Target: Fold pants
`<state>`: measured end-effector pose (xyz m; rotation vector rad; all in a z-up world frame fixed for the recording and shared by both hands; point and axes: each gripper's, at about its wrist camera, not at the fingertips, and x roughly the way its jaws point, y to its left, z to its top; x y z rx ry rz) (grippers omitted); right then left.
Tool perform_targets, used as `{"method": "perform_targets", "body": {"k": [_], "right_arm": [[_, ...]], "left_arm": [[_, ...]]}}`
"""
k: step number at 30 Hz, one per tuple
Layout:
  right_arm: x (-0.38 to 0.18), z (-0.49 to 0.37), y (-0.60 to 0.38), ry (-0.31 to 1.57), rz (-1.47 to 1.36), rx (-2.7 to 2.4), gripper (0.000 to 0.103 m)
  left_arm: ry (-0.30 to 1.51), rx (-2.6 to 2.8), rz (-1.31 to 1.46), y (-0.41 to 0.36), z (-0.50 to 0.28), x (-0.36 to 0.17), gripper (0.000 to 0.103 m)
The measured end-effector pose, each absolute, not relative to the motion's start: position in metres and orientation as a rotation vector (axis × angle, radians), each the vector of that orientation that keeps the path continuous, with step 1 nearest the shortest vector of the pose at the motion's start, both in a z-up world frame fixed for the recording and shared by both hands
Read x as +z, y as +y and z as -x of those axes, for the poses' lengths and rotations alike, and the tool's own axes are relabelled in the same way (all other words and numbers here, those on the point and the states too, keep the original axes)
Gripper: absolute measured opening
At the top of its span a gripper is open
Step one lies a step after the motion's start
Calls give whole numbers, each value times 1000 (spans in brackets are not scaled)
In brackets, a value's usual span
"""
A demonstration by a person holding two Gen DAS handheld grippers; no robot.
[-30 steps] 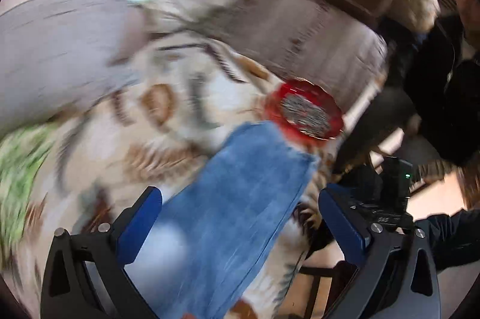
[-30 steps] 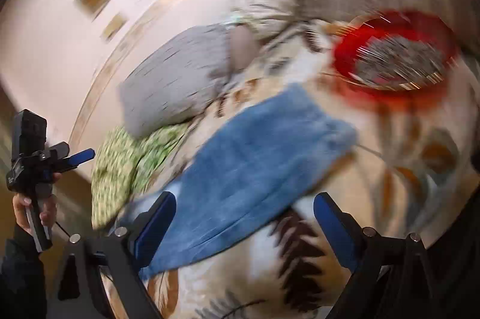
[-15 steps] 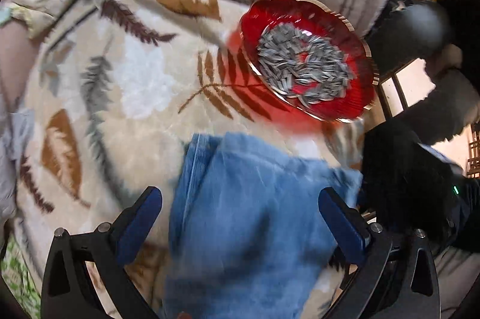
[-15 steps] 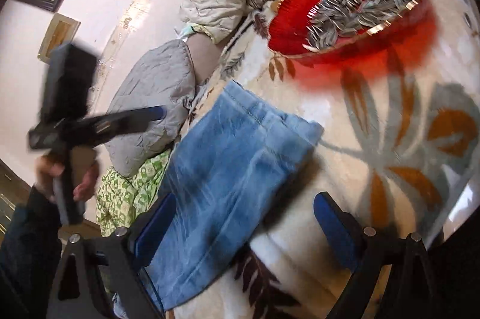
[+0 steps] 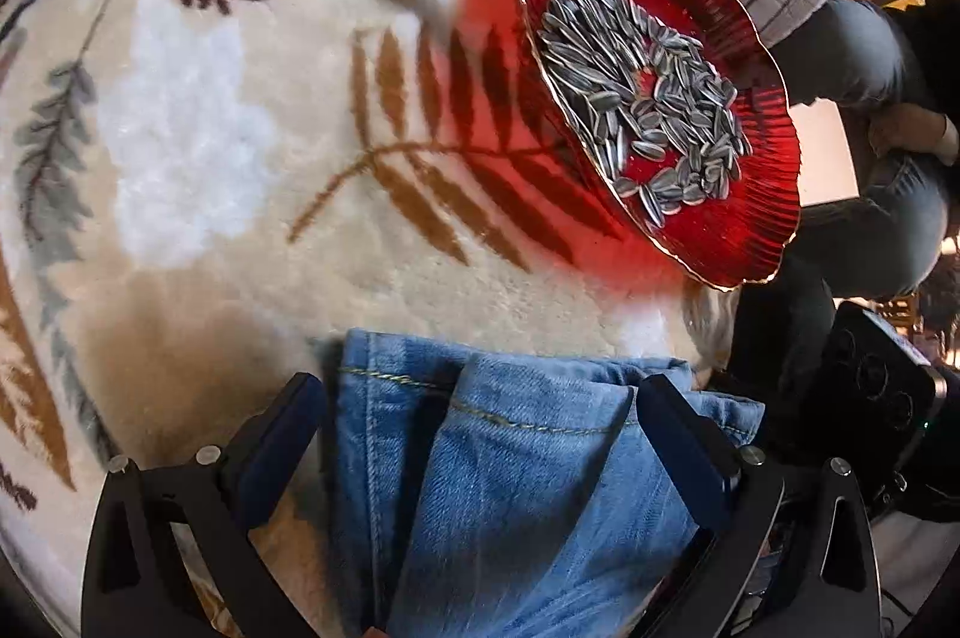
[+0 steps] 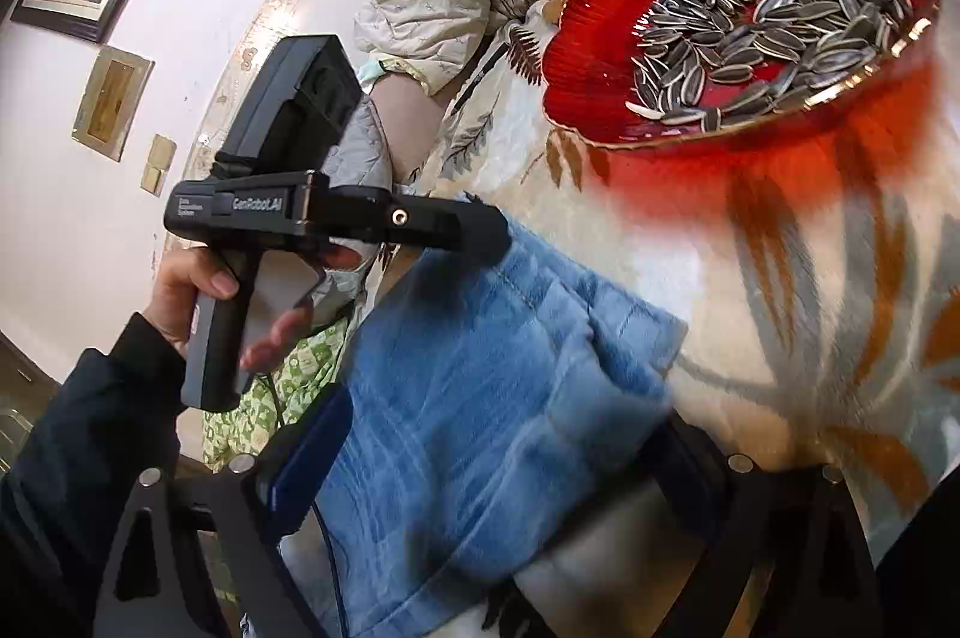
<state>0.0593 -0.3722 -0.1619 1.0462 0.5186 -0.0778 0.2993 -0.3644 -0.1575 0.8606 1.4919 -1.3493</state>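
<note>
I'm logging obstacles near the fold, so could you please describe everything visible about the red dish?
The red dish is translucent ribbed glass, by its look, with a scalloped, gold-edged rim. It holds a heap of striped sunflower seeds, sits on the leaf-patterned blanket casting a red glow, and lies beyond the pants, not touching them.

Both grippers, left gripper and right gripper (slightly blurred), apparently gape wide.

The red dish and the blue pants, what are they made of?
The red dish looks like glass, though clear plastic is possible: it is glossy and ribbed, has a thin gold rim, and casts a red glow on the blanket. It holds sunflower seeds. The pants look like denim: faded blue woven cloth with yellow stitched hems.
</note>
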Motion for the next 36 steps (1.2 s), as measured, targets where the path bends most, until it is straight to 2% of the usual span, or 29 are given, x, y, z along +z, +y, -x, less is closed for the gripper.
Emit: {"method": "perform_targets", "body": {"k": [2,4,5,6,7,8,9,10,13,20,28,31,36], "right_arm": [[-161,-64,-374,520,-1041,-83,95],[-160,-70,-377,526,-1028,-100,90],[-160,-71,-378,536,-1013,-117,80],[-161,-71,-380,544,-1009,-134,63],[-164,-72,-383,558,-1014,-149,53],[-168,-74,-387,578,-1018,-162,34],[-171,-75,-388,586,-1021,-163,25],[-171,-75,-390,588,-1024,-161,23],[-164,-76,-386,581,-974,-159,16],[-124,-72,-360,519,-723,-205,13],[-54,-61,-267,367,-181,-223,13],[-45,-65,-228,339,-57,-177,13],[-57,-81,-163,387,85,-33,13]], "left_arm": [[1508,-1377,-852,-367,-298,-161,101],[1498,-1393,-846,-367,-299,-158,83],[1497,-1396,-841,-368,-300,-158,77],[1490,-1393,-840,-367,-301,-157,66],[1481,-1385,-844,-367,-302,-156,56],[1477,-1379,-851,-369,-303,-157,50],[1474,-1376,-851,-368,-304,-156,44],[1466,-1379,-840,-367,-303,-154,37],[1422,-1401,-823,-362,-299,-139,27],[1290,-1386,-699,-326,-285,-82,24],[1159,-1285,-339,-210,-285,-8,23],[1144,-1202,-202,-145,-290,-6,23],[1166,-1070,-17,-64,-299,-46,23]]}}
